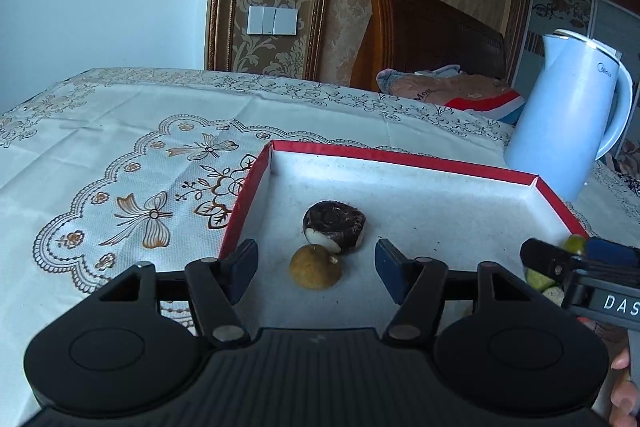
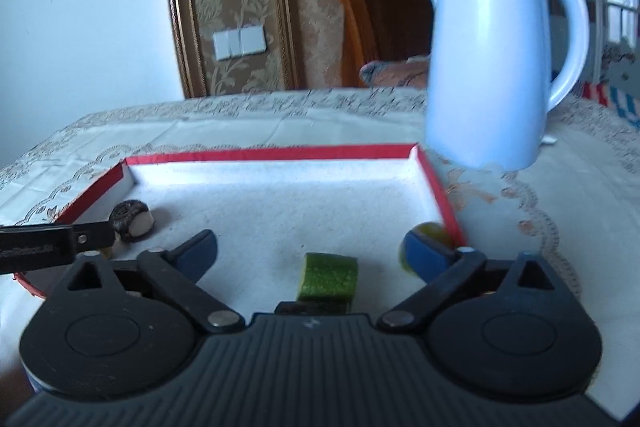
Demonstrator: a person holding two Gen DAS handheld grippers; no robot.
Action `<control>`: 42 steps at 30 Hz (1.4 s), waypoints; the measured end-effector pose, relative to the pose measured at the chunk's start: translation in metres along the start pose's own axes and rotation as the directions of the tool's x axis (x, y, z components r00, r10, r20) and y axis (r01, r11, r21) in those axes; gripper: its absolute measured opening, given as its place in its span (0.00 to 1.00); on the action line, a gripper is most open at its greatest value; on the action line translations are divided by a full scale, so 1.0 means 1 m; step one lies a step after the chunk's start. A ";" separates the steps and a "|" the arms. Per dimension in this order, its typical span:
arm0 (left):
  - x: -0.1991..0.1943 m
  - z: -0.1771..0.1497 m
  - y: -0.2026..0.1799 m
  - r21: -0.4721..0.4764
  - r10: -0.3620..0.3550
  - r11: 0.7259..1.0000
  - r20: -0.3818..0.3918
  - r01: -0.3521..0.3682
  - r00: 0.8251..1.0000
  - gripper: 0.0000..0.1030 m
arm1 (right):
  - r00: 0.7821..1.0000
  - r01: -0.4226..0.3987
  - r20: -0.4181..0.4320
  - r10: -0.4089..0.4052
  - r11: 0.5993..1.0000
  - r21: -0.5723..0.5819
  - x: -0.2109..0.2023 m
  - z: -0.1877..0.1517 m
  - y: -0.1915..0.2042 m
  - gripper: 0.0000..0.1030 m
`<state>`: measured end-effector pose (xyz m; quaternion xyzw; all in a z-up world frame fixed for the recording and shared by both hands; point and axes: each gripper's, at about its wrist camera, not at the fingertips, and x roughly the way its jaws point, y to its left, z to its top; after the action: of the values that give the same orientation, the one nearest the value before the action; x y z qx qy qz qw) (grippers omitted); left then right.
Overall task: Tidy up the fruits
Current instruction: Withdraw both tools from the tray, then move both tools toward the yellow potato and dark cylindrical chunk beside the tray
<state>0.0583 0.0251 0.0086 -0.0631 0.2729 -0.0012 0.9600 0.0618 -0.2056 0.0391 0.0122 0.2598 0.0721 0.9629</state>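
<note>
Left claw [image 1: 316,267]: fingers spread wide, nothing between the pads; it hangs over the near left part of the tray.
Right claw [image 2: 308,253]: fingers spread wide, gripping nothing; it hangs over the near right part of the tray.
Tray [image 1: 400,158]: red rim, white inside, lying flat on the tabletop [image 1: 120,131].
Brown fruit [image 1: 315,266]: round, on the tray floor between the left claw's fingers, touching neither pad.
Dark fruit [image 1: 334,225]: dark with a white patch, just behind the brown fruit and touching it.
Green piece [image 2: 327,277]: cut chunk on the tray floor, between the right claw's fingers, nearer the claw body than the tips.
Yellow-green fruit [image 2: 434,231]: at the tray's right wall, just behind the right claw's right fingertip.
Kettle [image 2: 496,55]: pale blue, upright on the tabletop beyond the tray's far right corner.
</note>
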 end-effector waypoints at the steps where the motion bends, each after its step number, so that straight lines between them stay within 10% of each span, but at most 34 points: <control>1: -0.003 -0.001 0.000 -0.001 0.001 1.000 0.007 -0.001 1.000 0.72 | 1.000 0.007 0.014 -0.007 1.000 -0.003 -0.004 -0.001 0.000 1.00; 42: -0.060 -0.044 -0.014 0.135 -0.110 0.985 0.029 0.105 0.994 0.77 | 0.999 -0.009 0.051 0.002 0.989 0.146 -0.075 -0.032 -0.033 1.00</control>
<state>-0.0153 0.0078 0.0043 -0.0133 0.2510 -0.0700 0.9654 -0.0142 -0.2498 0.0468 0.0853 0.2401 0.0552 0.9654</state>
